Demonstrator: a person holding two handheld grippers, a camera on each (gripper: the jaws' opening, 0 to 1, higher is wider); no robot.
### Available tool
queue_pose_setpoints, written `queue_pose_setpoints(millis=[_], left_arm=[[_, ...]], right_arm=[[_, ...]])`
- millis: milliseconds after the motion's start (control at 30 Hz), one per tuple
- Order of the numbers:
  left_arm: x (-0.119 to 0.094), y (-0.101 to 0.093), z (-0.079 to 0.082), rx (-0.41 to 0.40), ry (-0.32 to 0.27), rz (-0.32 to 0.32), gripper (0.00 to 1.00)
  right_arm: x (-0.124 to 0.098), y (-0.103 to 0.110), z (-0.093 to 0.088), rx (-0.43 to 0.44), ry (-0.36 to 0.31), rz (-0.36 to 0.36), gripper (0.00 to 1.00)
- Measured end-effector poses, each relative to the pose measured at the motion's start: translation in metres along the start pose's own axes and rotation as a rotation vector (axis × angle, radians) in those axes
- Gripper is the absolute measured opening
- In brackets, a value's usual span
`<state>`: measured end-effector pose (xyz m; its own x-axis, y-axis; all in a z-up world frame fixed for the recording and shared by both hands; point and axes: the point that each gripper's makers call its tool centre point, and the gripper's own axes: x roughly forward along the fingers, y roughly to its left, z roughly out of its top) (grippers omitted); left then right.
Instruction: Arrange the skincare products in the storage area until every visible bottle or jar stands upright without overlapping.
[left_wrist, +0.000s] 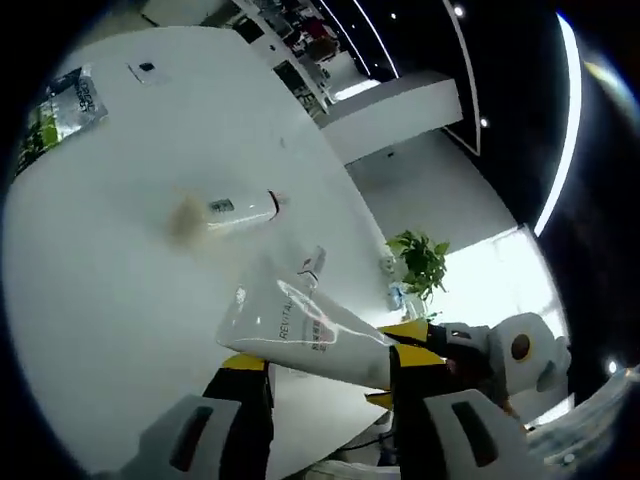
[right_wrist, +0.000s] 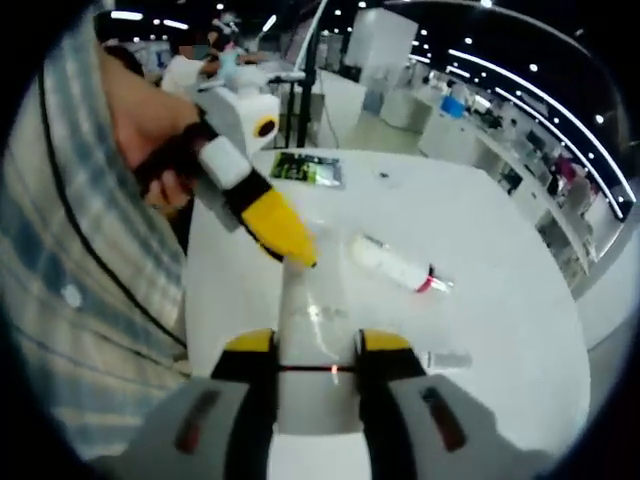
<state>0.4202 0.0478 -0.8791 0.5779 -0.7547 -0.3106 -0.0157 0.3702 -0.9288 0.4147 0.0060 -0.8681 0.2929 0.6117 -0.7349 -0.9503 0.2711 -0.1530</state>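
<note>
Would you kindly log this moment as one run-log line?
left hand-held gripper: shut on clear tube | right hand-held gripper: shut on same tube | white bottle: lying on white table

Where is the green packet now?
In the left gripper view the green packet lies at the table's far upper-left edge, beyond the lying bottle; in the right gripper view, at the far edge.

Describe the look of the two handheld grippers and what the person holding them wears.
Each gripper has grey jaw arms ending in black fingers capped with yellow pads: the right gripper and the left gripper match. The grey arms carry dark oval insets. The person wears a pale blue-and-white checked sleeve.
</note>
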Motion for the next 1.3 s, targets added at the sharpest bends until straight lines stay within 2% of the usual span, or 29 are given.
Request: queue_pose_setpoints(millis=[33, 100, 167, 267, 333, 367, 433, 500, 567, 633, 733, 900, 1000, 1067, 1133, 1200, 1300], left_arm=[[0.001, -0.002, 0.003, -0.044, -0.022, -0.015, 0.46], [0.002, -0.004, 0.006, -0.078, -0.048, -0.034, 0.44], [0.001, -0.005, 0.013, -0.133, -0.100, -0.061, 0.40], [-0.004, -0.002, 0.027, -0.270, -0.206, -0.114, 0.29], [-0.008, 0.001, 0.031, -0.299, -0.245, -0.122, 0.22], [-0.009, -0.001, 0.033, -0.290, -0.269, -0.124, 0.21], [-0.009, -0.004, 0.033, -0.286, -0.264, -0.128, 0.20], [-0.012, -0.011, 0.039, -0.287, -0.271, -0.166, 0.17], [-0.013, -0.018, 0.041, -0.273, -0.269, -0.173, 0.16], [-0.012, -0.024, 0.039, -0.235, -0.255, -0.153, 0.15], [-0.012, -0.029, 0.039, -0.252, -0.248, -0.154, 0.13], [-0.012, -0.042, 0.036, -0.192, -0.237, -0.143, 0.12], [-0.014, -0.043, 0.043, -0.143, -0.230, -0.142, 0.11], [-0.018, -0.048, 0.049, -0.080, -0.235, -0.164, 0.10], [-0.019, -0.056, 0.049, -0.056, -0.232, -0.166, 0.10], [-0.022, -0.055, 0.054, -0.022, -0.226, -0.166, 0.10], [-0.025, -0.054, 0.063, -0.021, -0.218, -0.175, 0.09]], right_arm=[[0.001, 0.000, 0.002, 0.001, -0.002, 0.002, 0.29], [0.002, 0.000, 0.005, 0.006, -0.011, 0.003, 0.29], [0.003, 0.000, 0.009, 0.016, -0.025, 0.007, 0.29], [0.004, 0.001, 0.016, 0.058, -0.058, 0.022, 0.29], [0.005, 0.002, 0.020, 0.071, -0.072, 0.036, 0.29], [0.005, 0.003, 0.020, 0.069, -0.073, 0.038, 0.29], [0.007, 0.004, 0.023, 0.069, -0.078, 0.040, 0.29], [0.007, 0.004, 0.025, 0.084, -0.092, 0.046, 0.29], [0.006, 0.003, 0.028, 0.106, -0.112, 0.052, 0.29], [0.007, 0.004, 0.028, 0.098, -0.111, 0.050, 0.29], [0.007, 0.004, 0.028, 0.105, -0.118, 0.053, 0.29], [0.010, 0.006, 0.027, 0.095, -0.119, 0.050, 0.30], [0.011, 0.006, 0.027, 0.097, -0.118, 0.038, 0.30], [0.011, 0.004, 0.030, 0.106, -0.127, 0.025, 0.30], [0.011, 0.003, 0.034, 0.117, -0.139, 0.020, 0.30], [0.012, 0.003, 0.037, 0.116, -0.143, 0.013, 0.30], [0.013, 0.001, 0.040, 0.124, -0.146, 0.003, 0.30]])
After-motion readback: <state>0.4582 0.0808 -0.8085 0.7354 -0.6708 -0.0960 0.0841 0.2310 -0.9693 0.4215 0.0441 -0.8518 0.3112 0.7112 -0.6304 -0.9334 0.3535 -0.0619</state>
